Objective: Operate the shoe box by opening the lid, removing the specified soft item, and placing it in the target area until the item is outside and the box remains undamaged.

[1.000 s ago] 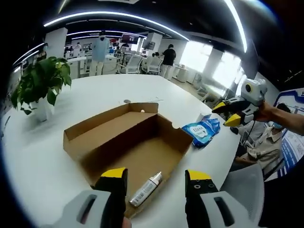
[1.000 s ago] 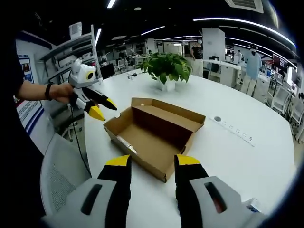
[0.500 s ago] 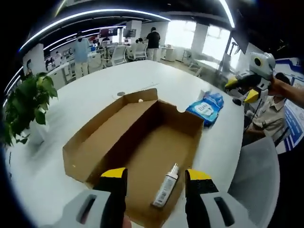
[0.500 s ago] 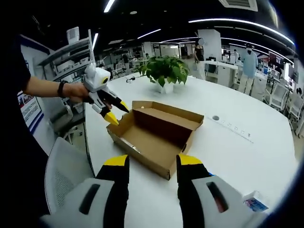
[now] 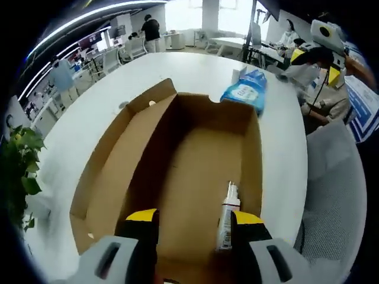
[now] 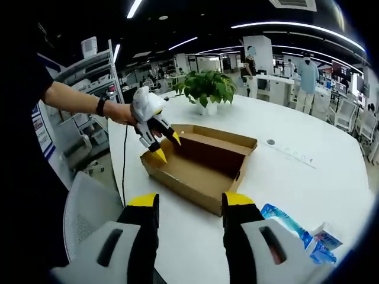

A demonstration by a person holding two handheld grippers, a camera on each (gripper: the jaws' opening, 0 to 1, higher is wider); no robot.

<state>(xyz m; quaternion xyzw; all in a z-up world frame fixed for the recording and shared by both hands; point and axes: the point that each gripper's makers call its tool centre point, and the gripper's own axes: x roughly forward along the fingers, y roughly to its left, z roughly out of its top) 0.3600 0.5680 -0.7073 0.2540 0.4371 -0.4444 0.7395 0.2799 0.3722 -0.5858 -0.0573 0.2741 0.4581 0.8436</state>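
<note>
Over the open shoe box, your left hand-held gripper hangs wide and empty; a small spray bottle lies inside. The soft blue pack is already out on the white tabletop, light and squashy, so pinch mid-body. In the right gripper view, your right hand-held gripper is wide too, the office busy behind.

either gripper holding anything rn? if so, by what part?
Nothing is held. The left gripper hangs open over the near end of the cardboard box, above the spray bottle; the right gripper is open and empty.
</note>
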